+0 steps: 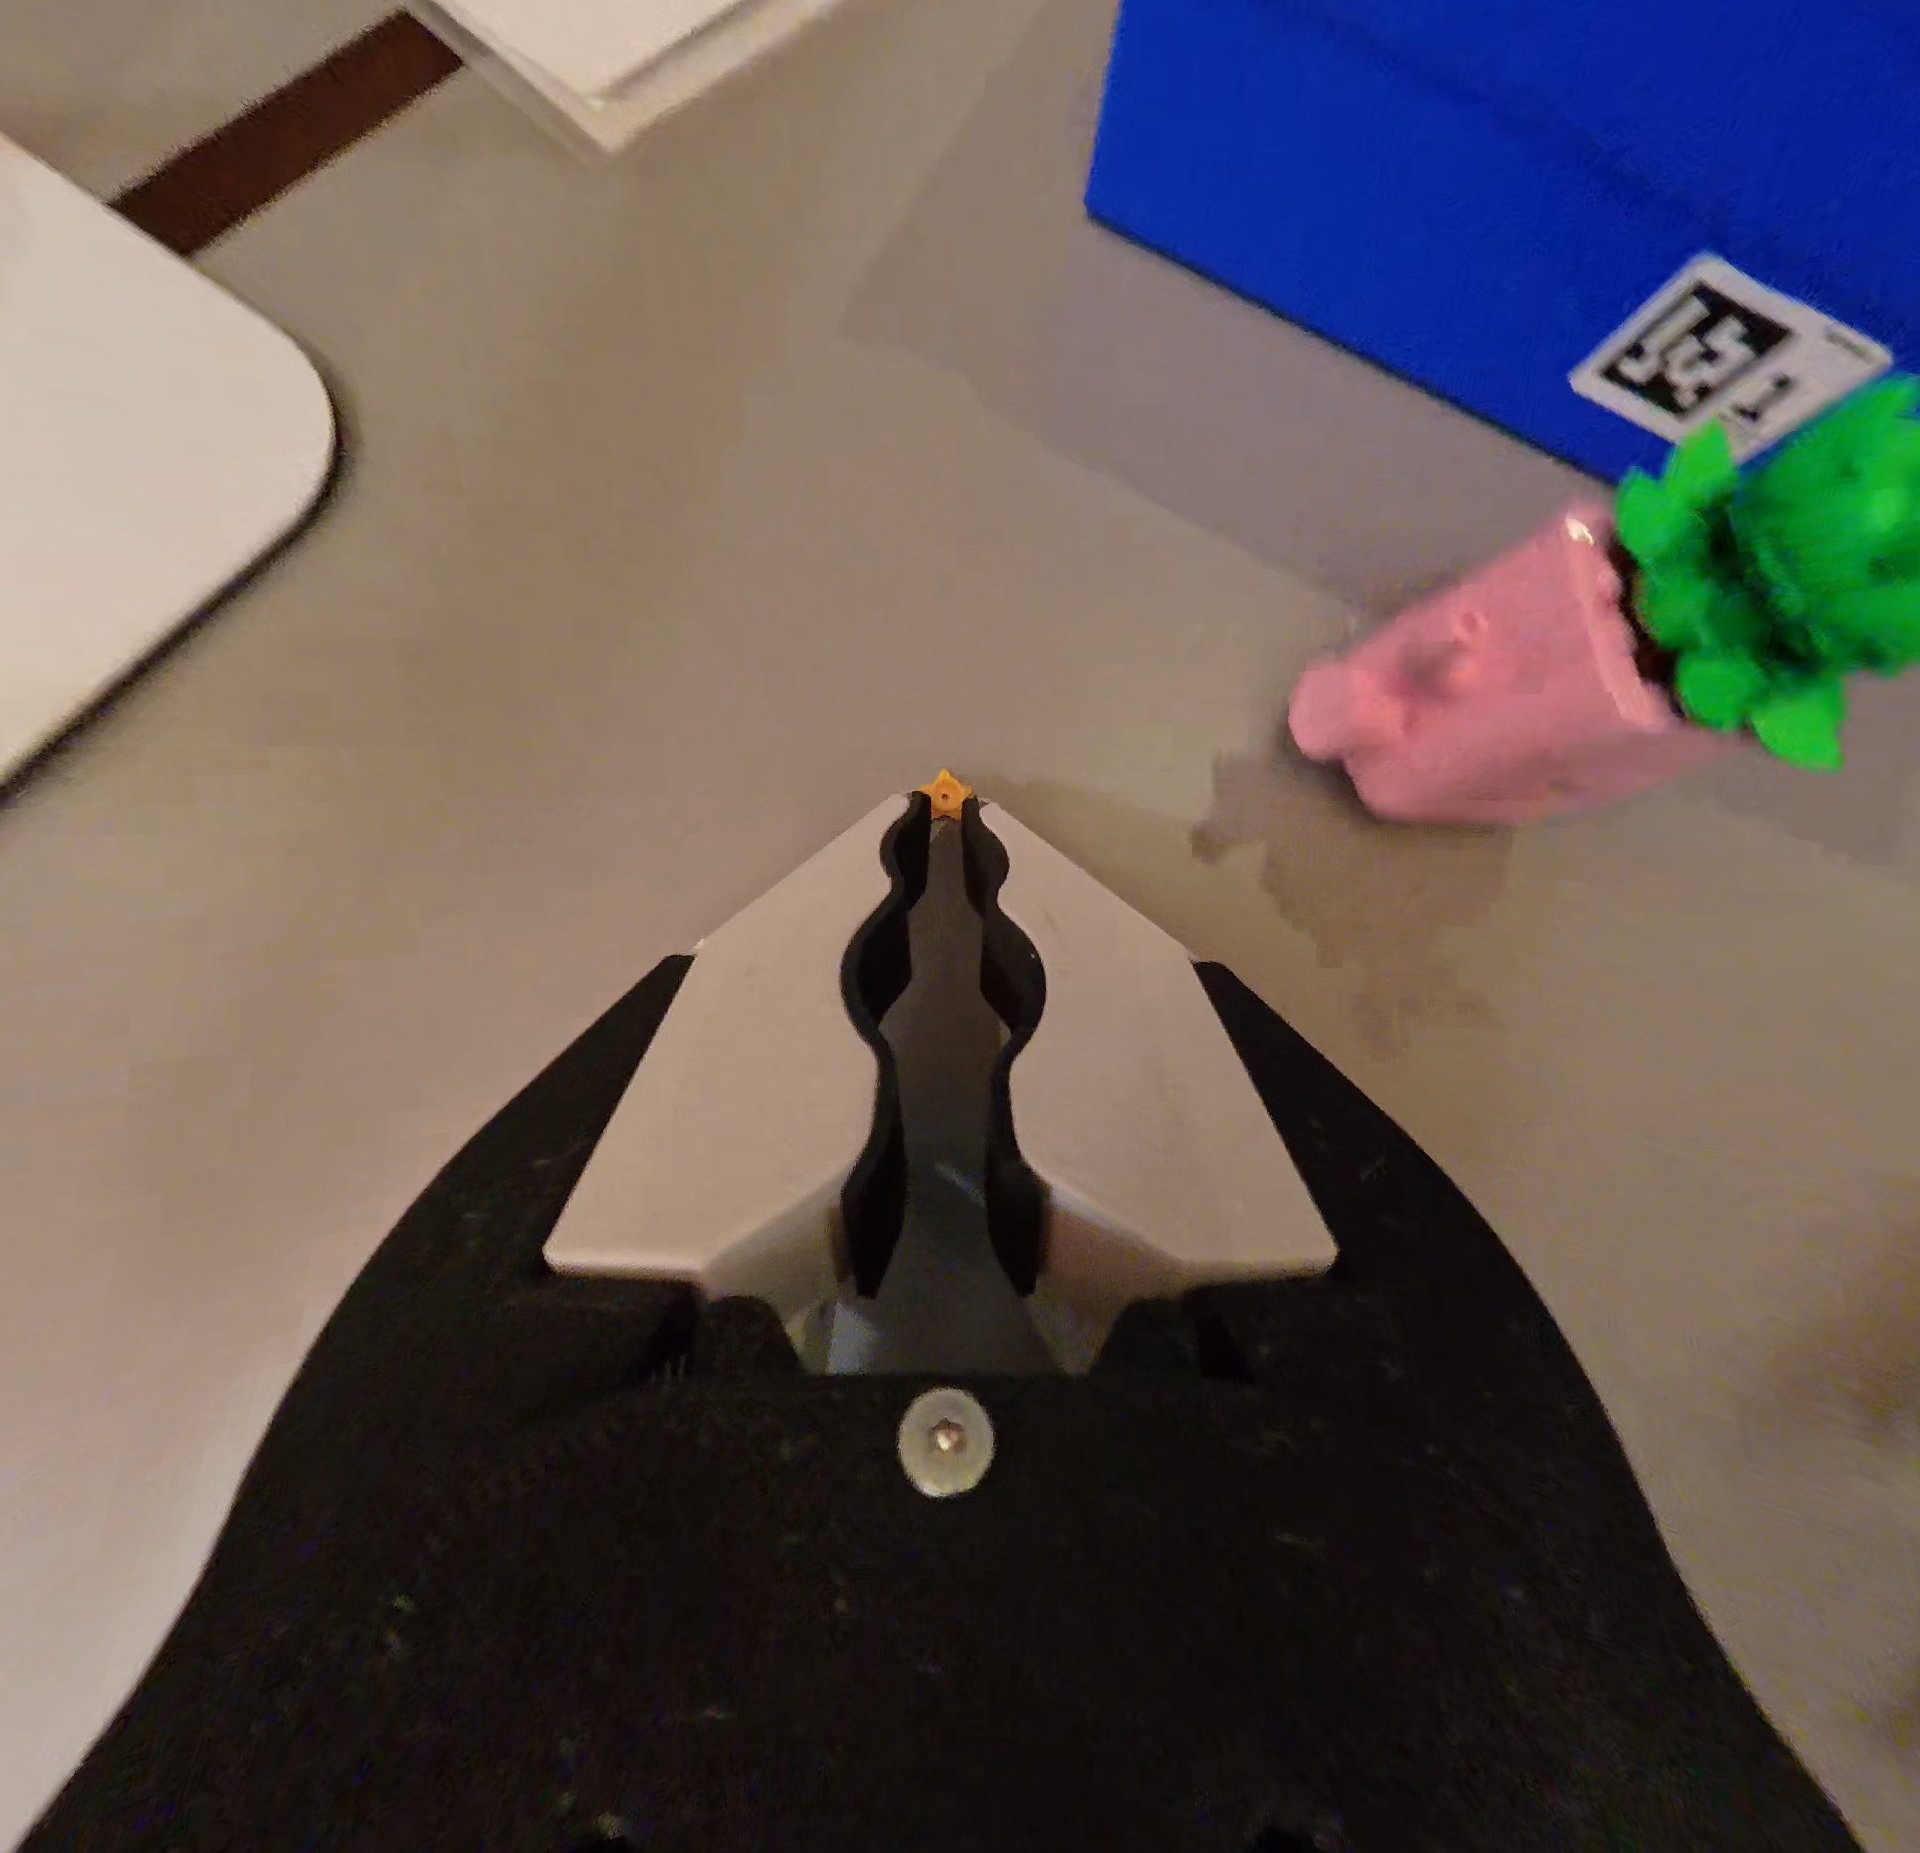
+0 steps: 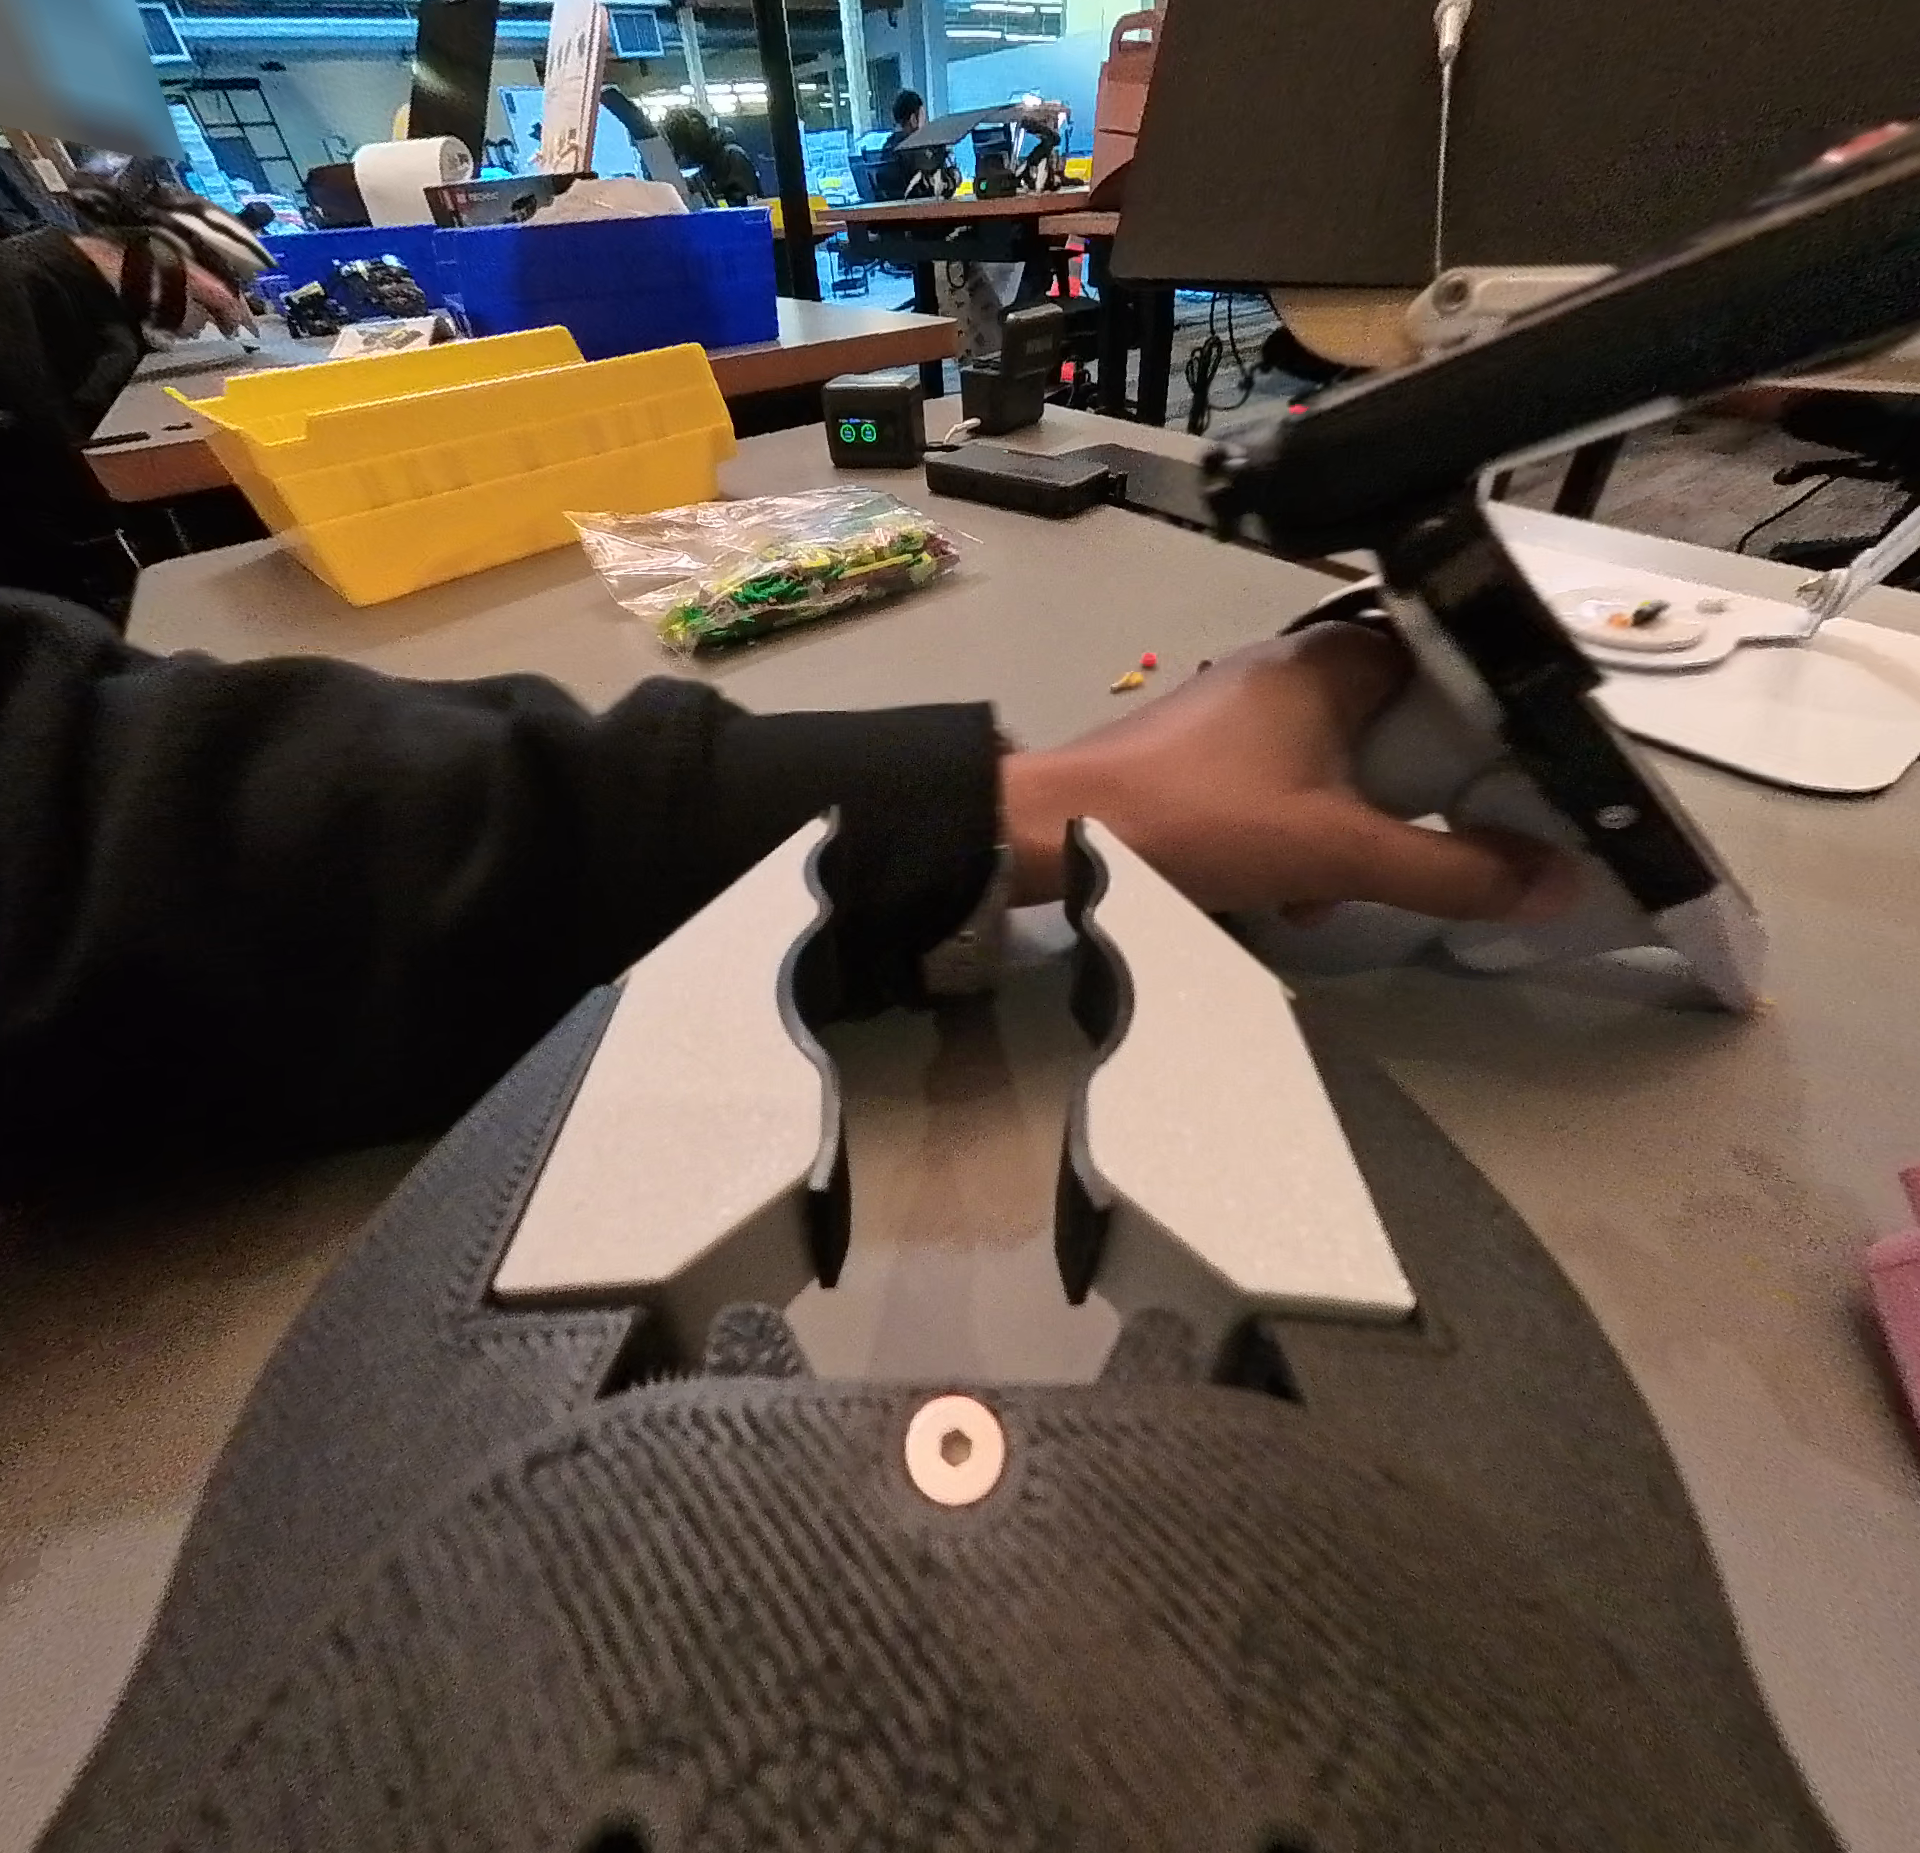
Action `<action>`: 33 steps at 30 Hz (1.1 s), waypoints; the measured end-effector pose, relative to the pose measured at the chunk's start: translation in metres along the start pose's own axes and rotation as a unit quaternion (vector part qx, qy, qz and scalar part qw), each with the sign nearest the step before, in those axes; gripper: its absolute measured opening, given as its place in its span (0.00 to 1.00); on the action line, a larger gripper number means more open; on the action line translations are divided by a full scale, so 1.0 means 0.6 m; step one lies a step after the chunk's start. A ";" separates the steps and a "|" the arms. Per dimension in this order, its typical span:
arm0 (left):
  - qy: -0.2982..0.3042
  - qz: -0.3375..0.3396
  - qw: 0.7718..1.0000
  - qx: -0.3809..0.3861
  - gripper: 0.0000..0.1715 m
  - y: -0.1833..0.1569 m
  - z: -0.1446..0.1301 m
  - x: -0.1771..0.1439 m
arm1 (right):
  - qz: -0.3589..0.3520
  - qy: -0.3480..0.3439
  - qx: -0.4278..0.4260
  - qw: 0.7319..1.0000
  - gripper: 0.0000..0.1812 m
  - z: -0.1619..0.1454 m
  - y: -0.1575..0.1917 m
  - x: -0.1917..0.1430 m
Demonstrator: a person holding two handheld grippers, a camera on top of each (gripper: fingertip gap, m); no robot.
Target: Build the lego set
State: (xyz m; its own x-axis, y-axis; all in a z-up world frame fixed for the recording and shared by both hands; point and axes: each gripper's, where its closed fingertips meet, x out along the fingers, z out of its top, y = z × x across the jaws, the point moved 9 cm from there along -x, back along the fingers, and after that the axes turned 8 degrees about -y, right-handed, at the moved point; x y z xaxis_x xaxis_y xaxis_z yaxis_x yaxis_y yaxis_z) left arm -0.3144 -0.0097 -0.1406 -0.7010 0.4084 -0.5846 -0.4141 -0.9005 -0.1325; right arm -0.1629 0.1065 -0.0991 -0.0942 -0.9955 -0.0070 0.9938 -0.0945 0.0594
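In the left wrist view my left gripper (image 1: 943,804) is shut on a tiny orange star-shaped lego piece (image 1: 943,793) held at its fingertips just above the grey table (image 1: 623,556). A pink lego pot (image 1: 1475,702) with green leaves (image 1: 1787,588) lies on its side to the right. In the right wrist view my right gripper (image 2: 951,837) is open and empty, low over the table. The left gripper also shows in the right wrist view (image 2: 1725,993), tips down at the table, held by a hand (image 2: 1226,764) in a black sleeve.
A blue bin (image 1: 1507,141) with a black-and-white tag stands at the far right. A white tray (image 1: 135,473) lies left. A yellow bin (image 2: 457,453), a clear bag of lego pieces (image 2: 779,567), two loose small pieces (image 2: 1138,669) and black devices (image 2: 873,421) sit farther off. The gap from one gripper's tips to the other's is roughly 20 cm. The pink lego pot (image 1: 1475,702) is about 8 cm from my left fingertips and 15 cm from my right.
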 end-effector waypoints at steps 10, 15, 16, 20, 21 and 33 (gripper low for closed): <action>0.015 -0.023 1.000 0.008 0.08 0.041 0.070 0.081 | 0.005 0.001 -0.005 1.000 0.23 0.000 0.003 0.000; -0.049 -0.038 0.998 -0.008 0.15 0.025 0.058 -0.018 | 0.008 0.001 -0.009 1.000 0.25 0.000 0.005 -0.001; -0.071 -0.035 0.997 -0.015 0.15 0.026 0.051 -0.046 | 0.009 0.000 -0.010 1.000 0.25 0.000 0.005 -0.001; -0.142 -0.005 0.989 -0.040 0.15 0.037 0.008 -0.155 | 0.006 -0.006 -0.018 1.000 0.24 0.001 0.008 -0.003; -0.163 0.012 0.986 -0.040 0.14 0.042 -0.006 -0.182 | 0.005 -0.007 -0.020 1.000 0.24 0.001 0.008 -0.003; -0.163 0.162 0.971 -0.072 0.17 0.149 -0.136 -0.322 | -0.015 0.103 0.046 0.993 0.00 -0.019 -0.041 0.097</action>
State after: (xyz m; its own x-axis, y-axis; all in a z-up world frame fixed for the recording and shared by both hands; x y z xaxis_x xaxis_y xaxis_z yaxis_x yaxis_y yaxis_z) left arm -0.1685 -0.1814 -0.1051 -0.9372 0.1048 -0.3327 -0.0727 -0.9916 -0.1074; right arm -0.1920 0.0506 -0.1123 -0.1010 -0.9716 -0.2140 0.9801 -0.1341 0.1464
